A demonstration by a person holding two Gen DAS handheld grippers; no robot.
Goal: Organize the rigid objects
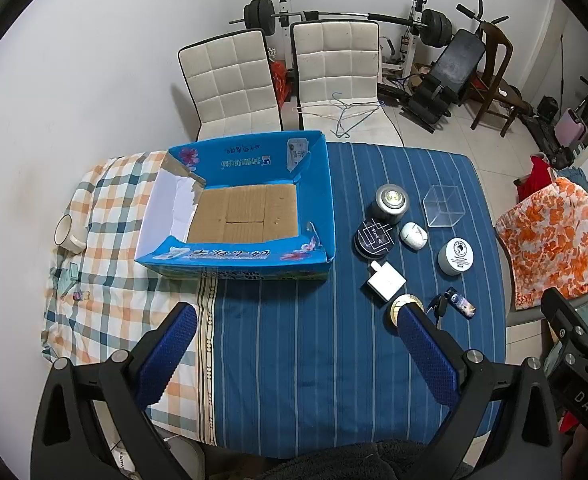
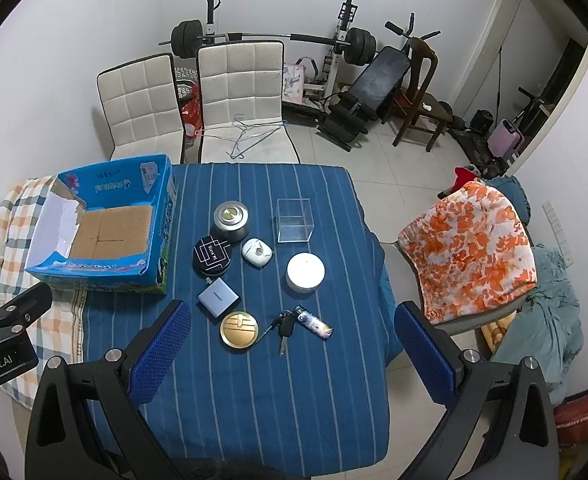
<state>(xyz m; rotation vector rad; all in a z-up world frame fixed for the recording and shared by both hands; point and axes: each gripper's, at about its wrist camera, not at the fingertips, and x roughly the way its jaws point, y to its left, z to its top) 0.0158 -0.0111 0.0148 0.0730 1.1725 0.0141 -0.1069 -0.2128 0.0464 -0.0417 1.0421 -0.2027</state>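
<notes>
Nothing is lying in the box (image 2: 109, 228) yet: its cardboard floor is showing bare, so the sorting is, as far as I can judge, only beginning. Both grippers are hovering above the near edge of the table (image 2: 253, 400), well apart from everything on it. The left gripper (image 1: 296, 328) is standing with its jaws spread wide and nothing between them, facing the stretch of blue cloth in front of the box; the right gripper (image 2: 291, 326) is likewise gaping and empty, looking down on the cluster of items. All of these are sitting on the blue cloth to the right of the box: a metal tin (image 2: 231, 221) at the far side, a clear cube (image 2: 295, 220) beside it, a black round case (image 2: 212, 255) just in front of the tin, a white earbud case (image 2: 256, 252), a white jar (image 2: 305, 272), a grey charger (image 2: 218, 299), a gold disc (image 2: 239, 328) and a bunch of keys (image 2: 300, 324) nearest the right gripper. Eight pieces are thus waiting to be moved, and none appears handled. The gold disc and keys, lying closest between the right fingers, are looking like the easiest first picks.
</notes>
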